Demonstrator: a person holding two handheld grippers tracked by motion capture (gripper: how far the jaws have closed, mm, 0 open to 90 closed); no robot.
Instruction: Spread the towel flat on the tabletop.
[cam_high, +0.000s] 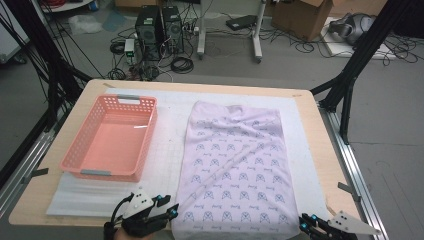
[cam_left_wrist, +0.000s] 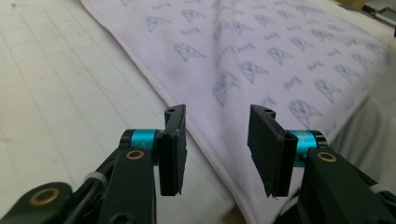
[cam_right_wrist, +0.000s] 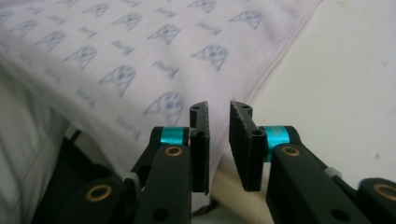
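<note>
A pale lilac cloth (cam_high: 235, 165) with a small blue print lies spread flat on the right half of the white mat (cam_high: 167, 145), its near edge reaching the table's front. My left gripper (cam_high: 172, 207) sits at the cloth's near left corner. In the left gripper view its jaws (cam_left_wrist: 217, 116) stand open, and the hemmed edge of the cloth (cam_left_wrist: 261, 51) runs below the gap, untouched by the pads. My right gripper (cam_high: 304, 220) is at the near right corner. There the jaws (cam_right_wrist: 219, 109) show a narrow gap above the cloth's edge (cam_right_wrist: 116, 46), nothing pinched.
An empty pink plastic basket (cam_high: 147, 145) stands on the mat to the left of the cloth. The wooden table (cam_high: 320, 145) ends close to both grippers at the front. Black frame posts flank the table; computers, cables and boxes lie on the floor beyond.
</note>
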